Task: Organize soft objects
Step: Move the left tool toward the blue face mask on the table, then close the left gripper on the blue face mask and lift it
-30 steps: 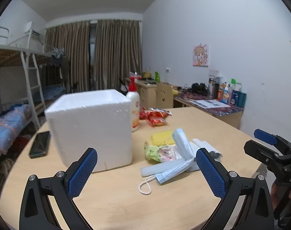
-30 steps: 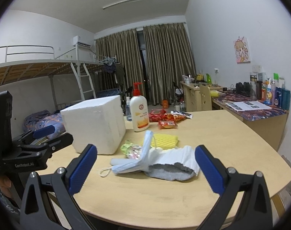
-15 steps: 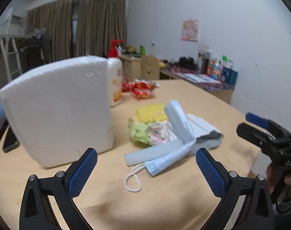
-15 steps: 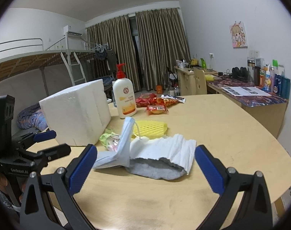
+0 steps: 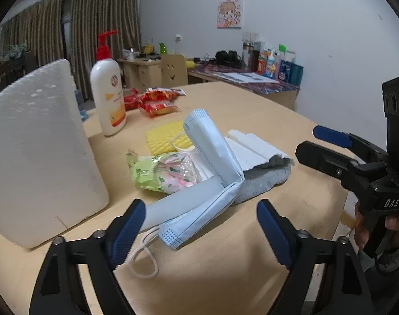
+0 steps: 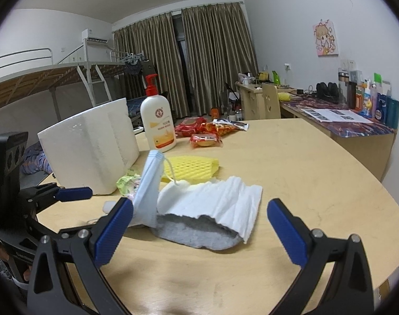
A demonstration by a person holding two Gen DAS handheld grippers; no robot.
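Left wrist view: the left gripper (image 5: 197, 225) is low over the bench (image 5: 265, 120), right at the near end of the soft pile. Its fingers (image 5: 126, 232) are apart and have just been closing in a bit. The blue face mask (image 5: 212, 155) and a pale soft tube (image 5: 181, 202) lie between them, but the pads do not press on anything yet. The mask leans on the tube, the green tissue pack (image 5: 162, 170) and the grey cloth (image 5: 262, 181). If the fingers squeeze now, they may grab the mask and the tube together, or drag the cloth along. The white ear loop (image 5: 144, 260) could catch on a finger. The white foam box (image 5: 39, 152) stands close on the left and could get bumped. Next to the earlier picture, the pile looks much nearer and lower in view, and the fingers stand closer together.

Right wrist view: the right gripper (image 6: 199, 225) has its fingers (image 6: 284, 232) wide apart, holding nothing. The white paper towel (image 6: 215, 202) lies on the grey cloth (image 6: 199, 233), just ahead. Both grippers are close, so they could knock each other. Next to the earlier picture, the pile looks bigger and closer.
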